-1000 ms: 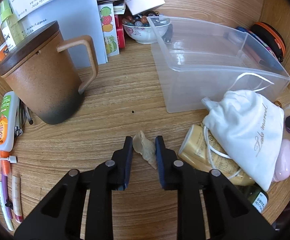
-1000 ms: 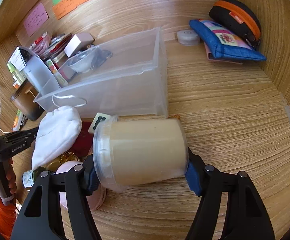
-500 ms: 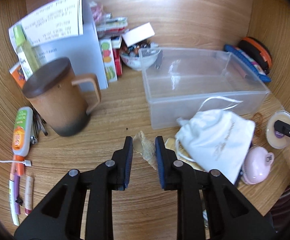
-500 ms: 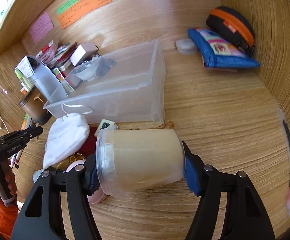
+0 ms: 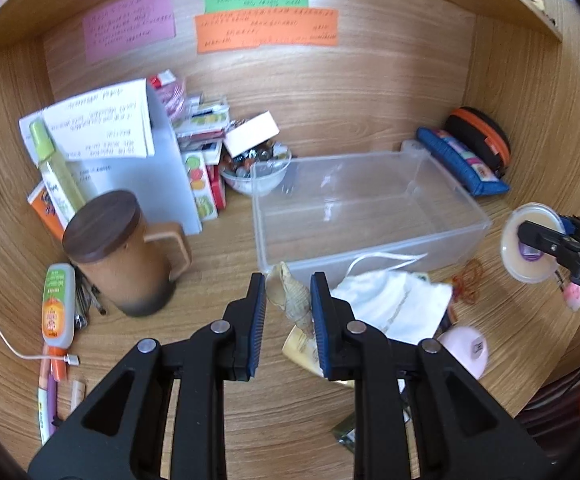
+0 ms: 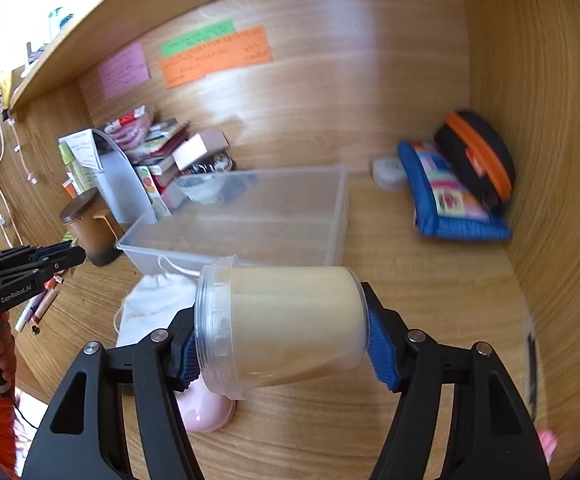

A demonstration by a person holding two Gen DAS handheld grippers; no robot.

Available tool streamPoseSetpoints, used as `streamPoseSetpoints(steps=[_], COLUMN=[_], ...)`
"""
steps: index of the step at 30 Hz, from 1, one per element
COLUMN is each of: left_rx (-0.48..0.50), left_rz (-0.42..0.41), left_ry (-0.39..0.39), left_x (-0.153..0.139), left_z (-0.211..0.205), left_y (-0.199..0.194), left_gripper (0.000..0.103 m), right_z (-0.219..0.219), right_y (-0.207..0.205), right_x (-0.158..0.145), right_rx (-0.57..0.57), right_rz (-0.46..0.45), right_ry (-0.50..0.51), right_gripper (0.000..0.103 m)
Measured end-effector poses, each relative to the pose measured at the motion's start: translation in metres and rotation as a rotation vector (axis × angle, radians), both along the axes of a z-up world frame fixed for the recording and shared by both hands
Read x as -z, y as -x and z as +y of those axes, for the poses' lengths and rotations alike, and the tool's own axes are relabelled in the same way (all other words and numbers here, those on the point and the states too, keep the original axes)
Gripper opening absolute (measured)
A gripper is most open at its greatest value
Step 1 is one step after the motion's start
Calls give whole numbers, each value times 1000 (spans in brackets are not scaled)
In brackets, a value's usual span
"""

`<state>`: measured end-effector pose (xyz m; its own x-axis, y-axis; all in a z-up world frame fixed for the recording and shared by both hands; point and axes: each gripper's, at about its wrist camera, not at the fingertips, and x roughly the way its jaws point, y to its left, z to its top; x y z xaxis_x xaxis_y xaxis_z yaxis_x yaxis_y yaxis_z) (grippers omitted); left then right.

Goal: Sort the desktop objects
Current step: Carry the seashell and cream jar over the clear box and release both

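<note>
My left gripper (image 5: 287,304) is shut on a beige spiral seashell (image 5: 292,298), held above the desk in front of the clear plastic bin (image 5: 370,216). The right gripper (image 6: 279,344) is shut on a clear jar of cream-coloured stuff (image 6: 285,328), lying sideways between the blue pads, lifted above the desk. In the left wrist view that jar (image 5: 530,246) shows lid-first at the right edge. The bin (image 6: 249,220) looks empty in the right wrist view. A white drawstring pouch (image 5: 394,304) lies on the desk before the bin.
A brown lidded mug (image 5: 121,256) stands left, with a glue bottle (image 5: 57,306) and pens beside it. Papers, boxes and a bowl of beads (image 5: 255,170) crowd the back. A blue pouch (image 6: 446,200) and black-orange case (image 6: 478,156) sit far right. A pink compact (image 5: 466,346) lies near.
Both grippers have risen with their loads, so the desk looks smaller and the back wall's notes have come into view. The jar has tilted a little.
</note>
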<state>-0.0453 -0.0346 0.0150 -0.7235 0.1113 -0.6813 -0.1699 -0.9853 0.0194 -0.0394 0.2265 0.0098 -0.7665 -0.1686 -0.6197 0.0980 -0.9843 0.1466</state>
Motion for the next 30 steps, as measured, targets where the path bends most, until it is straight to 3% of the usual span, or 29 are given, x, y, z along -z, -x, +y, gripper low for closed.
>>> streamPoseSetpoints(steps=[7, 17, 30], left_rx=[24, 50, 77], left_rz=[25, 10, -76], left_ry=[-3, -46, -45], left_x=[-15, -26, -7], left_z=[12, 19, 36], left_y=[7, 49, 113], left_gripper=[22, 22, 22], right_z=[-10, -20, -34], right_y=[14, 51, 117], right_x=[-16, -31, -19], right_rx=[-43, -82, -148], right_rz=[31, 48, -16], right_ry=[-23, -68, -100], right_gripper=[63, 63, 63])
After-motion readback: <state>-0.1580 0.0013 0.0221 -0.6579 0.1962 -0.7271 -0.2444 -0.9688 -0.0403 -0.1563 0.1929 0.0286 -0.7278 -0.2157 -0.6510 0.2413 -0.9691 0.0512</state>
